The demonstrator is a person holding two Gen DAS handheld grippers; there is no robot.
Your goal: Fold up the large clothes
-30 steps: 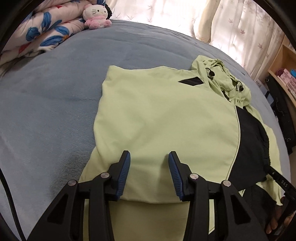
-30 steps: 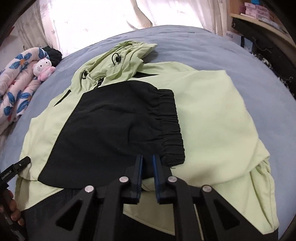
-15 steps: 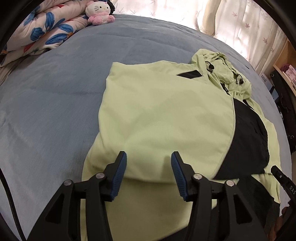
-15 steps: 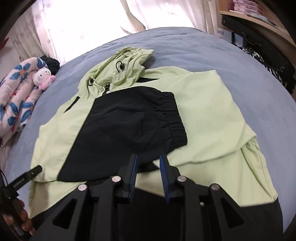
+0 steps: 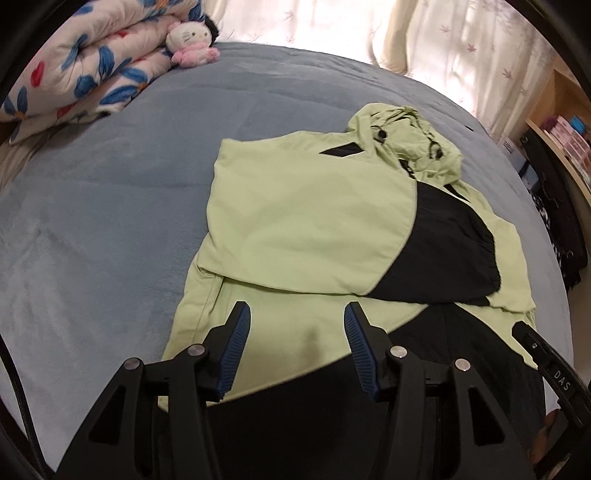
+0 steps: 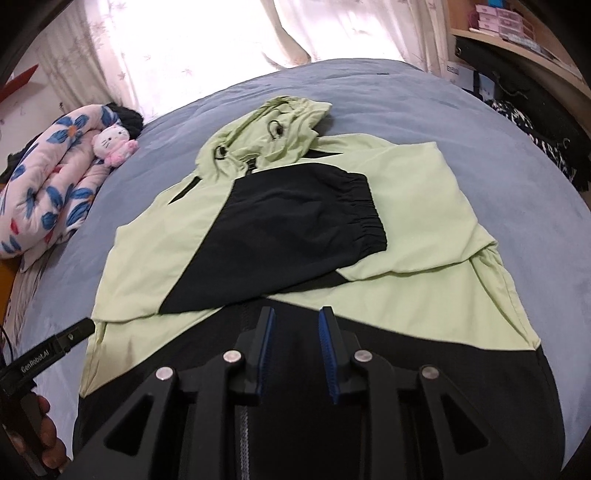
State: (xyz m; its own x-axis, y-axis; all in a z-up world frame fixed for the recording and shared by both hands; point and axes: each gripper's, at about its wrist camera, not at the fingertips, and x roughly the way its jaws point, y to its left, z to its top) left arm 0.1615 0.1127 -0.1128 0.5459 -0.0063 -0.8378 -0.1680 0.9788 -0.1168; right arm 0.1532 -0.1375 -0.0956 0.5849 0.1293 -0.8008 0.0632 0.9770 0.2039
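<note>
A light green and black hooded jacket (image 5: pixel 303 221) lies flat on the blue bed (image 5: pixel 110 206), its hood (image 5: pixel 406 125) at the far end. Both sleeves are folded across its chest, and the black sleeve (image 6: pixel 295 225) with its elastic cuff lies on top. My left gripper (image 5: pixel 295 314) hovers above the jacket's near hem, open, with nothing between its fingers. Over the black lower panel (image 6: pixel 424 369) by the zip, my right gripper (image 6: pixel 295 314) is also open and holds nothing. A hand (image 6: pixel 48 443) on the left gripper's handle shows at the lower left of the right wrist view.
A rolled flower-print quilt (image 5: pixel 85 70) and a pink plush toy (image 5: pixel 192 40) lie at the bed's far left. Pale curtains (image 5: pixel 443 48) hang behind the bed. A wooden shelf (image 6: pixel 517 29) and dark clothes (image 6: pixel 546 140) stand along the right side.
Both grippers have pulled back and risen from the jacket. The right jaws, nearly shut at the black sleeve's edge, have parted; the left jaws widened a little. The sleeves stay folded.
</note>
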